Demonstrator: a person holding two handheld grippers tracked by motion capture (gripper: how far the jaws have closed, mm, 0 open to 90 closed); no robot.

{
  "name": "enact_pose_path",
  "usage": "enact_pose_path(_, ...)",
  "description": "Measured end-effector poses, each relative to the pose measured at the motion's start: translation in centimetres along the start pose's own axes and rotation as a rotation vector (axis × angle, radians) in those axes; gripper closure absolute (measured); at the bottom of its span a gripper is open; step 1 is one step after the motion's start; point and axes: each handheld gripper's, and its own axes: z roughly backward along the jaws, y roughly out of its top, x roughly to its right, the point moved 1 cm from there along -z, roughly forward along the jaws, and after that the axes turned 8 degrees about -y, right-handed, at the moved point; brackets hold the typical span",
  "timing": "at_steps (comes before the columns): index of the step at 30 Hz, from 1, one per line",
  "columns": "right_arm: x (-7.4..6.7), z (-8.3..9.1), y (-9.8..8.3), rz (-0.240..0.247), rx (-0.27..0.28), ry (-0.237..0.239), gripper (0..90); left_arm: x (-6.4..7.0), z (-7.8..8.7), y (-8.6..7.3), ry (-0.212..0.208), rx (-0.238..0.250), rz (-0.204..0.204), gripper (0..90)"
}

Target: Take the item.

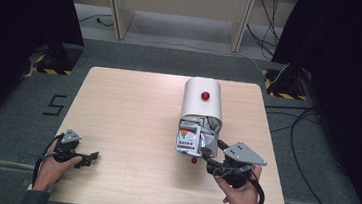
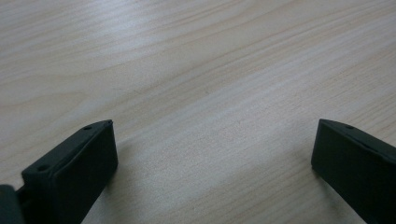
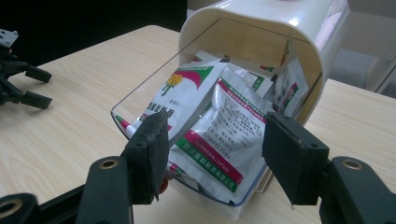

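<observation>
I see the worktop [image 1: 132,122] running pale and wide, its near edge cut off at the bottom of the high view. On its right half stands the bin [image 1: 202,104], a white domed box with a red knob on top; its clear flap [image 3: 140,100] hangs open toward me, and the back of its inside is shadowed and hard to read. Sachets [image 3: 219,135] spill from the mouth, white with green and red print; the print is too small for me to make out, and the lower ones are hidden under the top two. A small red knob on the flap's edge is half hidden behind one jaw in the right gripper view. My right gripper [image 1: 209,160] sits just in front of the open mouth, jaws fairly wide, flanking the front sachets without pressing them. My left gripper [image 1: 90,157] rests well apart at the worktop's left near corner, jaws wide over bare wood.
</observation>
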Motion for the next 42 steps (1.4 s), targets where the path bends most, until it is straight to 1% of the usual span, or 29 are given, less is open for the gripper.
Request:
enact_pose_path(7,-0.4,-1.0,0.3,0.007,-0.007,0.006,42.8,0.0,0.0,0.0,0.001,0.000,0.001,0.0)
enact_pose_path(8,-0.5,-1.3,0.3,0.009,-0.011,0.003,43.0,0.0,0.0,0.0,0.000,0.000,0.001,0.0)
enact_pose_path(16,-0.6,-2.1,0.5,0.026,-0.016,-0.015,44.4,0.0,0.0,0.0,0.000,0.000,0.001,0.0)
enact_pose_path(19,-0.6,-2.5,0.4,0.030,-0.026,-0.022,45.8,0.0,0.0,0.0,0.000,0.000,0.001,0.0)
enact_pose_path(23,-0.6,-3.0,0.3,0.026,-0.032,-0.005,47.6,0.0,0.0,0.0,0.000,-0.002,-0.001,0.0)
enact_pose_path(29,-0.6,-3.0,0.3,0.034,-0.033,-0.014,48.6,0.0,0.0,0.0,0.000,-0.002,-0.001,0.0)
enact_pose_path(32,-0.5,-2.7,0.5,0.053,-0.033,-0.042,50.7,0.0,0.0,0.0,0.001,0.000,0.001,0.0)
enact_pose_path(33,-0.4,-2.6,0.5,0.063,-0.037,-0.061,50.8,0.0,0.0,0.0,0.000,0.000,0.001,0.0)
enact_pose_path(36,-0.1,-2.4,0.5,0.064,-0.038,-0.075,51.3,0.0,0.0,0.0,0.000,0.000,0.001,0.0)
enact_pose_path(38,0.2,-2.3,0.5,0.069,-0.046,-0.100,52.2,0.0,0.0,0.0,0.001,0.000,0.001,0.0)
enact_pose_path(42,0.3,-2.4,0.3,0.073,-0.056,-0.103,53.7,0.0,0.0,0.0,0.001,-0.003,-0.001,0.0)
